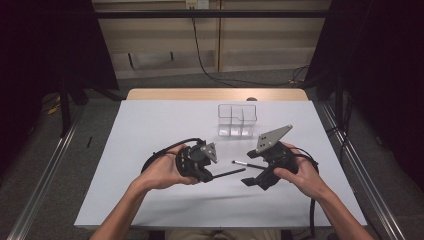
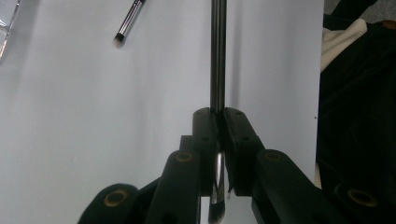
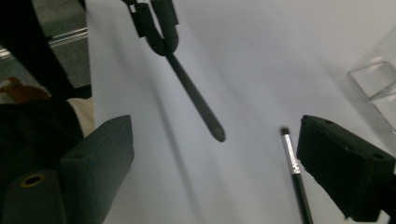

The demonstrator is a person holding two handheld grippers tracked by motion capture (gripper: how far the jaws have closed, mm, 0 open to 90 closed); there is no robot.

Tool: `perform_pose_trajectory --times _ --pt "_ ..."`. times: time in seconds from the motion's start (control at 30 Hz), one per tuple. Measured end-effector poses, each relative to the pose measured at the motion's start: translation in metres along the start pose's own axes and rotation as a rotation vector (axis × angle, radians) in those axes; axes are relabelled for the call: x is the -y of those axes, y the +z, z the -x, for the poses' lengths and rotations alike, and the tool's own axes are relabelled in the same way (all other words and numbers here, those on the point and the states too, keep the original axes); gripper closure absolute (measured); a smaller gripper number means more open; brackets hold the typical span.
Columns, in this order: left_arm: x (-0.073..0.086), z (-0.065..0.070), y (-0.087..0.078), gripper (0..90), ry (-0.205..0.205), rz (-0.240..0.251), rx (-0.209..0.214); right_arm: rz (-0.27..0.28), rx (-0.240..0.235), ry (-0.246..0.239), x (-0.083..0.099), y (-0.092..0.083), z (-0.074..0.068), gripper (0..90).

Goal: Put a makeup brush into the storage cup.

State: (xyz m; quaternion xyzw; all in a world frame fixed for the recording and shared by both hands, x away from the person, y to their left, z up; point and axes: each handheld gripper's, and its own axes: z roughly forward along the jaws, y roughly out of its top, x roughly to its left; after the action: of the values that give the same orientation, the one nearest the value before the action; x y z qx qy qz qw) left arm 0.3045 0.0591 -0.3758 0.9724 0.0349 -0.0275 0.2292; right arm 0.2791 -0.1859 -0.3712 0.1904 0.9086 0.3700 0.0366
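Black brush handle (image 2: 217,51) pinched in left claw (image 2: 219,116), right claw (image 3: 215,154) agape

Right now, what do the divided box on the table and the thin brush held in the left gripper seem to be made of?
The divided box looks like clear, glossy acrylic or similar plastic: the table shows through its walls and its edges glint. The thin brush in the left gripper has a dark, smooth, shiny handle, perhaps lacquered wood or metal; I cannot tell which.
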Motion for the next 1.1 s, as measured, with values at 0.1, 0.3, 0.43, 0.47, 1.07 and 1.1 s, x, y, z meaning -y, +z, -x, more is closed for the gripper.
perform_pose_trajectory --times 0.1,0.3,0.43,0.47,1.07,1.1 --pt "0.0 -0.001 0.002 83.8 0.008 -0.013 -0.002 -0.028 -0.005 -0.006 -0.003 0.002 0.002 11.8" --pt "-0.001 -0.001 0.006 83.9 0.015 -0.03 0.005 -0.108 -0.073 -0.026 -0.007 0.008 0.004 12.1" --pt "-0.001 0.001 0.009 83.9 0.032 -0.046 0.002 -0.174 -0.097 -0.048 -0.01 0.014 0.004 12.7" --pt "-0.002 0.001 0.009 83.9 0.04 -0.045 -0.004 -0.191 -0.103 -0.053 -0.01 0.016 0.004 12.6" --pt "-0.002 0.003 0.017 83.9 0.065 -0.078 0.01 -0.336 -0.159 -0.138 -0.021 0.048 0.003 28.8" --pt "-0.002 0.003 0.018 84.0 0.065 -0.08 0.013 -0.335 -0.158 -0.137 -0.021 0.049 0.004 32.7"
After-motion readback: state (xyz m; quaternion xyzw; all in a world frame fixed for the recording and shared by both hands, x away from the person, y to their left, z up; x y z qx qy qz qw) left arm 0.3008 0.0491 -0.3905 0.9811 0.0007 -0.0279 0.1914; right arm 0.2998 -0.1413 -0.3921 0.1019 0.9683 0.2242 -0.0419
